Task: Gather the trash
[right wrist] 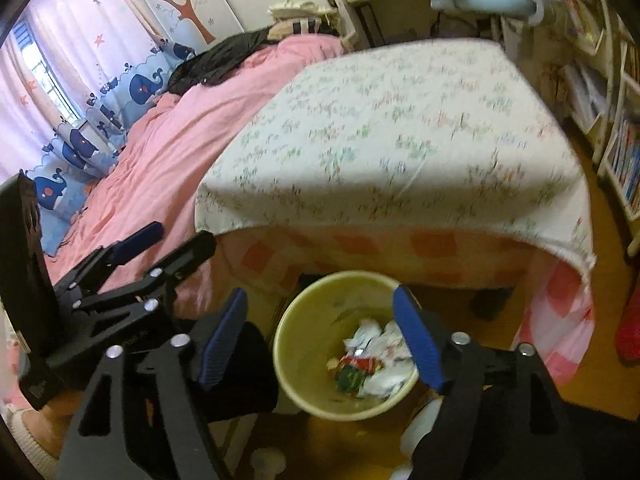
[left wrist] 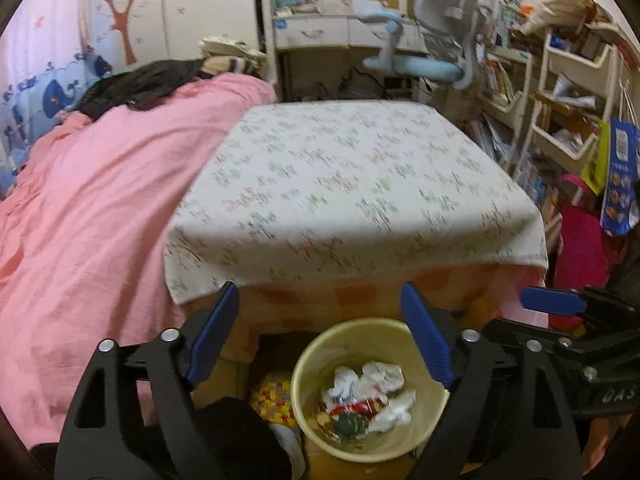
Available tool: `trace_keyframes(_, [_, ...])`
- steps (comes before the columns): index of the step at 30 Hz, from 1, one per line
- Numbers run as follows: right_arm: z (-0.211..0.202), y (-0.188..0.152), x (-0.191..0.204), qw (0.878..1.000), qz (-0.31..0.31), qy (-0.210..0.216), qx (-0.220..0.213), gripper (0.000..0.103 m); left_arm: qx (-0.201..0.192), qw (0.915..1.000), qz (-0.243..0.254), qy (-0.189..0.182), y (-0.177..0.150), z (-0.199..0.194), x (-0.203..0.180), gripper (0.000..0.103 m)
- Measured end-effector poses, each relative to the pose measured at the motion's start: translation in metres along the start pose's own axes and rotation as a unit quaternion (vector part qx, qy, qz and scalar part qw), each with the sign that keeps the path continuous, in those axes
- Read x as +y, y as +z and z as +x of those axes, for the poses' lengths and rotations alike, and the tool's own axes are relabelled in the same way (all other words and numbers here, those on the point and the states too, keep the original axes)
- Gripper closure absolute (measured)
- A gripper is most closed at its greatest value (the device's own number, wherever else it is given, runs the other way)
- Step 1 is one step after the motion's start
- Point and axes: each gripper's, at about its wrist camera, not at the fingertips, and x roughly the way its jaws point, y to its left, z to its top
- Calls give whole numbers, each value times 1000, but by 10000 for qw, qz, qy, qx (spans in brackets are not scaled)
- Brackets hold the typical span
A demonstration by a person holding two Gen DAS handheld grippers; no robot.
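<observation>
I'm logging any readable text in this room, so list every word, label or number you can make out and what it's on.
"OAS": pale raised letters on the black body of the right hand-held gripper, cut off at the picture's edge, so likely incomplete.
Small marking on the left hand-held gripper body: too blurred to read.
Blue hanging bag with printed panels: too small to read.
Yellow sign beside it: unreadable.
Wrappers in the yellow bin: print blurred.
Book spines on the shelves: unreadable.
</observation>
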Motion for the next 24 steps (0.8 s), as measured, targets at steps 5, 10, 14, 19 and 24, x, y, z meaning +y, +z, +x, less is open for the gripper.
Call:
trace_keyframes(5, [-13,14,14,9948,-403,-663,-661,12,-560,9976,-301,286,23,-19,16,12])
trace_keyframes(10, [-29,36,22,9836,-551,-1007,-1391,8,-971,9930,-449,490,48,-34,25,8])
trace_keyframes(14, [-41,65,23,9732,-660,-1126,-1894,8,-1184,9909,-365,531,75,-38,28,8])
trace_keyframes(19, [-42,99,19,9641,-743,-1257,-2218,8,-1428,9871,-443,577,113,-35,35,7])
trace_keyframes(24, [-29,117,11,9614,-743,-1386,-2260,8,-1414,9867,-509,624,138,-15,39,7])
